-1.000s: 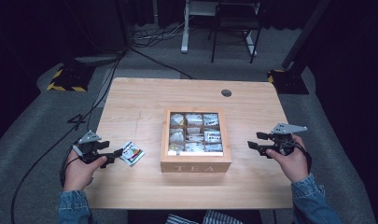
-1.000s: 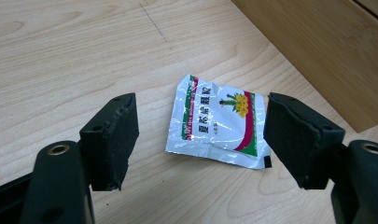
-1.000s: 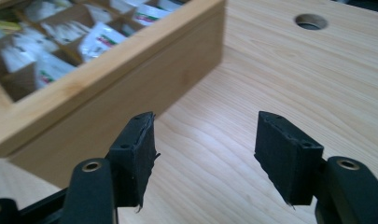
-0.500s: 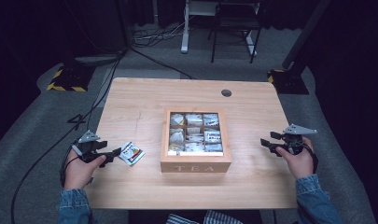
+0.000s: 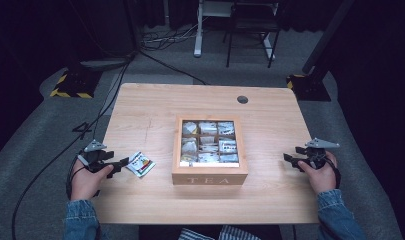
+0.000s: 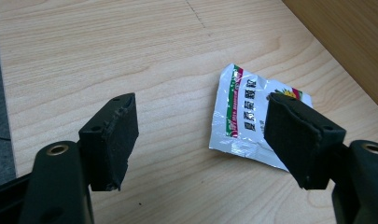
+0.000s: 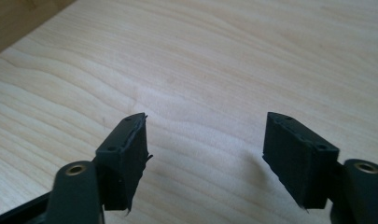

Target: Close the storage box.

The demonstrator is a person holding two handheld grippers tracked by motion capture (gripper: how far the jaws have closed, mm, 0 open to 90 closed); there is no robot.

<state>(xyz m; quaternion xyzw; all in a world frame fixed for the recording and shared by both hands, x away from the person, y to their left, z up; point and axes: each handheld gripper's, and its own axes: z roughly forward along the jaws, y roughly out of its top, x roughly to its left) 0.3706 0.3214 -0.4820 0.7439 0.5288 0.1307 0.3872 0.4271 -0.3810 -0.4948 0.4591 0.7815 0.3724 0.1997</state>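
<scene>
The silver foil tea sachet with red and green print (image 6: 252, 122) lies flat on the pale wooden bench (image 5: 270, 200), left of the square wooden tea box (image 5: 209, 172), just ahead of the left tool (image 5: 121, 164), released and aimed as if to collect it. The right tool (image 5: 293, 161), whose jaws have just been opening with nothing between them, rests well apart.

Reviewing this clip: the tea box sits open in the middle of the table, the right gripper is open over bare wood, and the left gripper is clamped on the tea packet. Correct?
Not quite. The left gripper is not clamped: its jaws stand open, and the tea packet lies flat on the table ahead of them, as the left gripper view shows. The tea box and right gripper are as stated.
</scene>
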